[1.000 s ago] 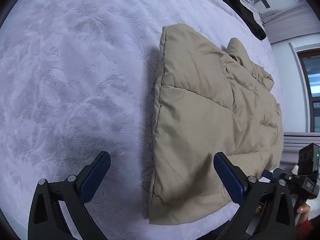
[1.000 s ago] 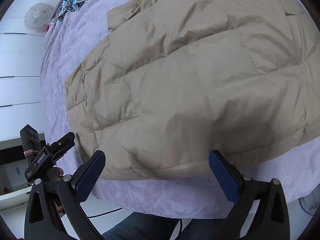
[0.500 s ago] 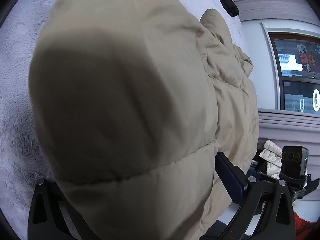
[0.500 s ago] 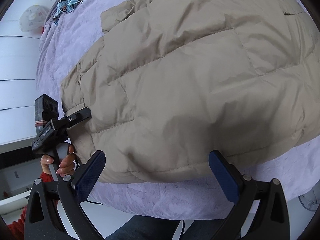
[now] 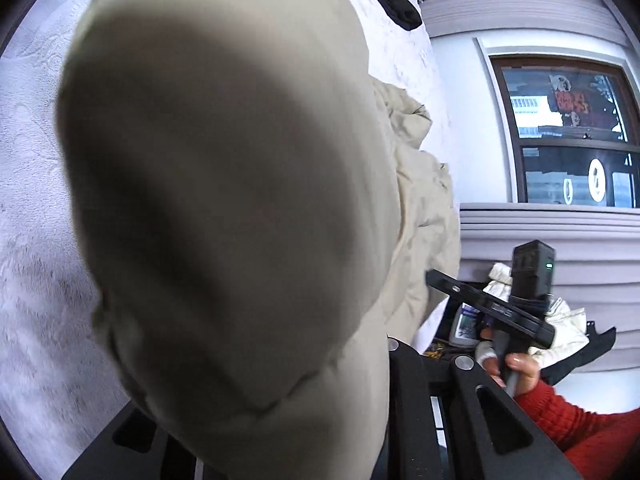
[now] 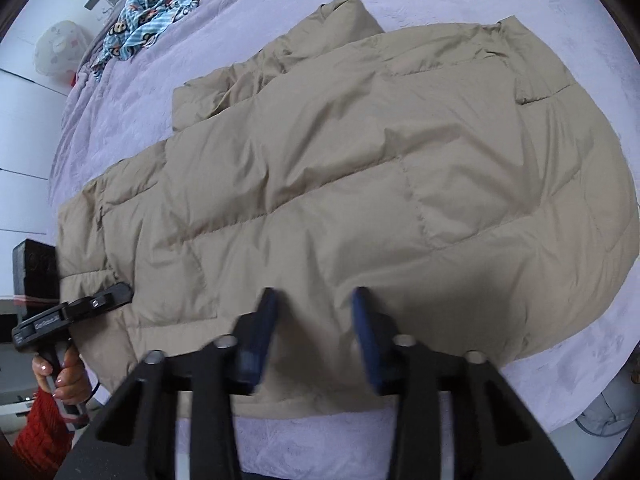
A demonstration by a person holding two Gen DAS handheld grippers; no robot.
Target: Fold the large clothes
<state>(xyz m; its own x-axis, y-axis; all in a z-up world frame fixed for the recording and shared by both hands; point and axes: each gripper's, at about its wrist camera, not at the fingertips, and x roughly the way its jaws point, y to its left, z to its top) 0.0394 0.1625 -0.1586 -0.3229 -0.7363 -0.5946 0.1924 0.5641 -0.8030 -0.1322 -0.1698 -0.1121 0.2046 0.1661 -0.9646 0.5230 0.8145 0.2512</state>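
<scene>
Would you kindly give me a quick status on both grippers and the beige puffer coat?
Left gripper just closed on the beige quilted puffer coat hem corner. Right gripper just closed, pinching the near hem. Coat flat on the lilac plush bedspread. Nothing in the way.

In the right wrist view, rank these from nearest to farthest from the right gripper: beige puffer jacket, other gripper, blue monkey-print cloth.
1. beige puffer jacket: between the right gripper fingers.
2. left gripper: left, at the jacket's edge.
3. blue monkey-print cloth: far upper left.
</scene>
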